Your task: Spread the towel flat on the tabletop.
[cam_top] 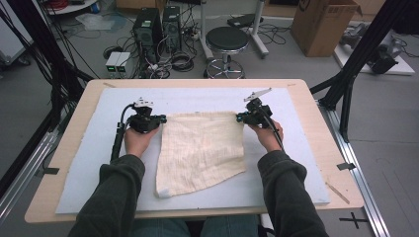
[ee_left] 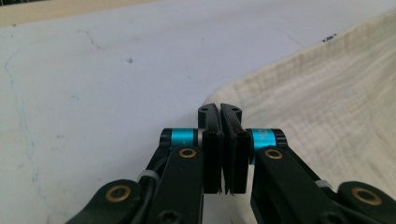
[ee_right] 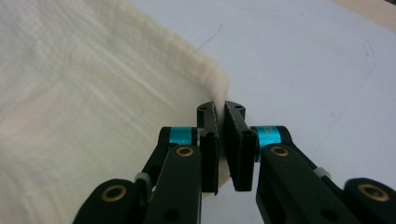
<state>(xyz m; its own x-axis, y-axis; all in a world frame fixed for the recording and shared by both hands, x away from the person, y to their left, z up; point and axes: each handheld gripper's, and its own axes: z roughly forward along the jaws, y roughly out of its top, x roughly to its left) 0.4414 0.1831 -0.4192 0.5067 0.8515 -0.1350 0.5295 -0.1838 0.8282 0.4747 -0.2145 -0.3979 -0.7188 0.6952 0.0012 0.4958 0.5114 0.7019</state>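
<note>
I have the cloth (cam_top: 200,148) pinched at its two far corners, left gripper (cam_top: 161,118) clamped on one, right gripper (cam_top: 240,117) on the other, with the rest trailing toward the mat's (cam_top: 84,163) near edge, its near left corner lying crumpled. To lay it flat I'd keep both grips tight, the far hem taut and level between them, and draw toward the far edge so the wrinkles pull out evenly
</note>
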